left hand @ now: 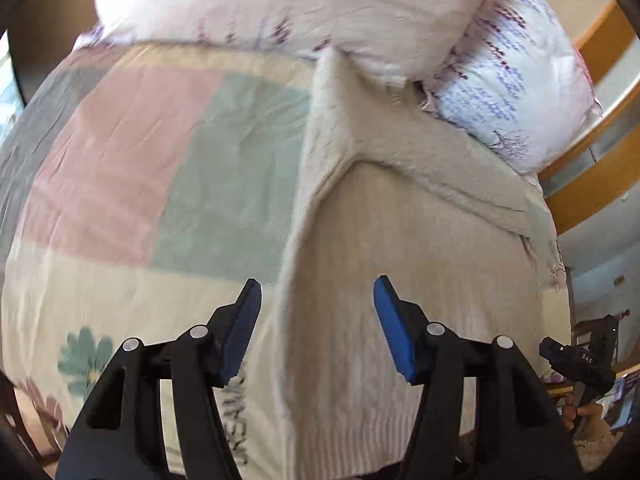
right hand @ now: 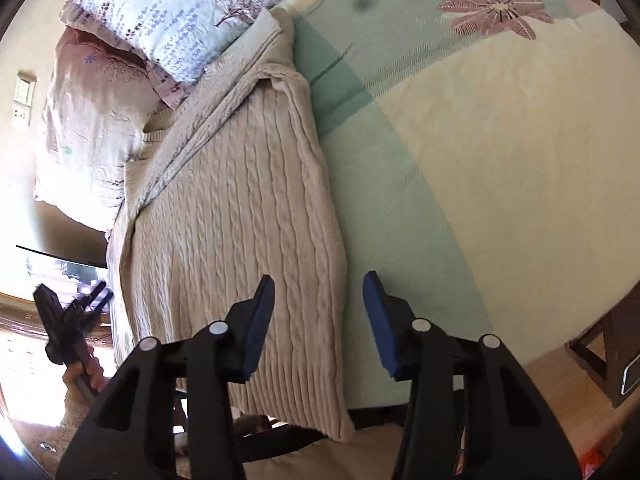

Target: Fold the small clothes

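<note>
A beige cable-knit sweater lies flat on the bed with one sleeve folded across its body. It also shows in the left wrist view, with its ribbed hem at the bed's near edge. My left gripper is open and empty above the sweater's left edge. My right gripper is open and empty above the sweater's right edge near the hem. The right gripper also shows far right in the left wrist view. The left gripper also shows at far left in the right wrist view.
The bed has a pastel patchwork cover with flower prints. Two floral pillows lie at the head, touching the sweater's top. A wooden bed frame is at the right. A dark stool stands on the floor.
</note>
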The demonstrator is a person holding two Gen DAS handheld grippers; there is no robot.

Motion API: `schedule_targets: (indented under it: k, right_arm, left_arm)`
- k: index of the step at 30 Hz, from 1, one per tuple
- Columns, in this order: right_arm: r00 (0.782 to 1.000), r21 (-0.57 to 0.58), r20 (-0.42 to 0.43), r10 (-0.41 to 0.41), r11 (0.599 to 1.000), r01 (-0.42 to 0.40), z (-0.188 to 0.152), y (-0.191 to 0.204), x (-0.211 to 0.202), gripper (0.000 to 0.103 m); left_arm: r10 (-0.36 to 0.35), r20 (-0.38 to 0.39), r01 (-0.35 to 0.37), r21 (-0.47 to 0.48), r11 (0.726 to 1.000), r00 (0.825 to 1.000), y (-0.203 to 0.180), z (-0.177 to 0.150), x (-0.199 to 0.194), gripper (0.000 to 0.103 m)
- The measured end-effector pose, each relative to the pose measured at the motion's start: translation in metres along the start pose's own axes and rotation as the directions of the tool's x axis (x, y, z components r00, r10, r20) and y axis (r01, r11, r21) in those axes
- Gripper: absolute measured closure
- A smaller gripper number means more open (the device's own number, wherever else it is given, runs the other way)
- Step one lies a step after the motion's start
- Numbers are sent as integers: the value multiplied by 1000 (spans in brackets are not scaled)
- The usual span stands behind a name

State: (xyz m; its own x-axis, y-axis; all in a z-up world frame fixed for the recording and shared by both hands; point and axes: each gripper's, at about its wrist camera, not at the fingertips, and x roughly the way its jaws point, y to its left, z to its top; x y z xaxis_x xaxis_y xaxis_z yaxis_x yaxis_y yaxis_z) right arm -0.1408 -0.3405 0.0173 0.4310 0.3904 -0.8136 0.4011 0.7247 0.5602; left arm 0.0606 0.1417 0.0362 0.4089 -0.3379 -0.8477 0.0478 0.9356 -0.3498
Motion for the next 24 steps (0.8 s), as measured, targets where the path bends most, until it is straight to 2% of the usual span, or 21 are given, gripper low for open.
schedule_targets:
  k: [4,8,9,10,12,13,14,16,19,21,24]
  right_arm:
    - [993,22,-87,82,997,-80,-16,-2,11,75]
    - [977,45,-145,154,988,-149,-31,-3,18,80]
    - [973,52,-160,167,986,-160,-35,-3,21,81]
    - [969,54,-174,173,985,-167,-37,-3,23,84]
    - [964,36,-201,175,985,-171,-42,1,26,94]
    - [964,23,-196,180,984,-179,-43,4,26,94]
    - [963,19,-181,202,979,-202,-42,7,24,95]
    - [962,14,-127,240,971,-240,-30,18,20,96]
    - [952,-4,-20,306,952,-306,6,29,10,96]
    - [931,-51,89,353,935,-350,48,38,5,96]
    - [894,-80,230,386,923,-378,106,41,12,96]
  left_arm:
    - [-12,-100,5,-69,998,995,20,-39,8,45]
    - [-33,-108,26,-60,998,994,9,-55,6,45]
    - [-61,-121,52,-74,996,991,8,-56,7,49]
    - [-97,-145,83,-97,992,985,7,-60,9,62]
    - [-100,-165,84,-100,991,981,4,-66,8,68]
    - [-117,-182,99,-104,990,976,3,-65,10,89]
    - [-143,-200,121,-120,985,969,1,-65,12,96]
    - [-185,-212,157,-139,978,960,0,-60,14,96]
    - [-275,-178,254,-135,958,945,-7,-30,10,97]
    - [-306,-101,298,-88,951,947,-14,16,5,97]
    - [-324,63,327,-56,943,944,-25,101,1,97]
